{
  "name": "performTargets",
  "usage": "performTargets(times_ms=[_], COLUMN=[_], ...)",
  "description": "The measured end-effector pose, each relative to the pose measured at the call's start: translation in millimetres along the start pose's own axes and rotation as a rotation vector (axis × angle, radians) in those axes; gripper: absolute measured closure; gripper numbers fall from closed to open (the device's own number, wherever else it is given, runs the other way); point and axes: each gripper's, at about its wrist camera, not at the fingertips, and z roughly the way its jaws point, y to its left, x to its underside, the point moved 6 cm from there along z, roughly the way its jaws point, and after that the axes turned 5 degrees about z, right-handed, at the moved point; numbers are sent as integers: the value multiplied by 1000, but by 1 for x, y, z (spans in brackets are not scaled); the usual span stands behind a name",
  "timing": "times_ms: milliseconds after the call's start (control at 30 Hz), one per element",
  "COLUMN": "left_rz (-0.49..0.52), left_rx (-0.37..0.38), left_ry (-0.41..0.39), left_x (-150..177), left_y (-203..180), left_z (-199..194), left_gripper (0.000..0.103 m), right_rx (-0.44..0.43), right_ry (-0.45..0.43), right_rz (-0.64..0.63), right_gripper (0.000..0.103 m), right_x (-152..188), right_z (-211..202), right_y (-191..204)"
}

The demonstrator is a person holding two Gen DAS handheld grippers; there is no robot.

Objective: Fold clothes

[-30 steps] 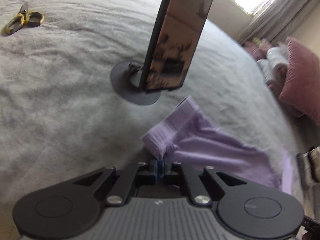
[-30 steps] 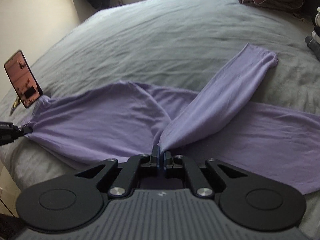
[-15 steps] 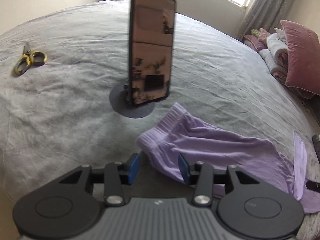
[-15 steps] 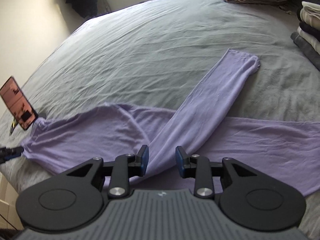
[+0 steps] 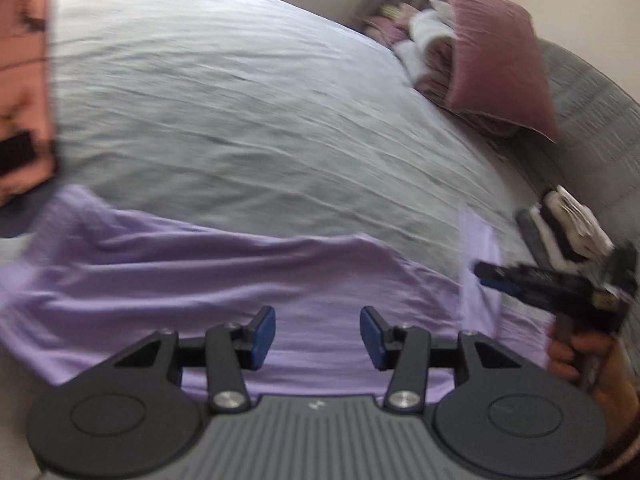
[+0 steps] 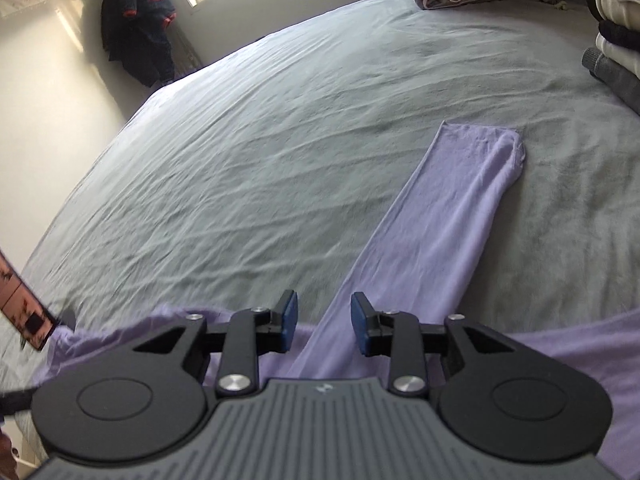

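A lilac long-sleeved top [image 6: 432, 236] lies spread on a grey bedsheet [image 6: 280, 128], its body running across the near edge of the bed and one sleeve laid diagonally over it, the cuff pointing toward the far right of the mattress. The left gripper [image 5: 318, 334] hovers above the body of the garment with its blue pads parted and nothing between them; the cloth lies flat below, untouched by the fingers. The right gripper [image 6: 324, 328] likewise stands with its jaws apart, positioned over the base of the folded sleeve, and no fabric is pinched between its pads. In the left wrist view, which is blurred, the right gripper appears at the right edge, held by a hand [image 5: 580, 356]. A phone on a stand [image 6: 24, 312] sits at the left end of the garment, close to its collar end. A dusty-pink pillow [image 5: 496, 52] rests with bedding at the head of the bed, and a stack of folded clothes [image 6: 616, 32] sits at the right side. A dark jacket [image 6: 138, 28] hangs near the window.
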Motion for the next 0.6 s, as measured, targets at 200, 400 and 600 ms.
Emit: performTargets(times_ms=[200,400,600], left_rz=[86,209,302], left_rx=[152,229,270], left_ry=[78,155,186], left_x=[5,17,26], left_y=[-54,-90,-113], left_z=[45,73,80], left_gripper=[55,56,56], right_rx=[115,149,113], right_ry=[-93,-129,-185], right_rz=[-101,-165,-110], right_gripper=[69,103,103], right_x=[-6,-6,-22], right_z=[21,23,-3], right_y=[-12,-19,-23])
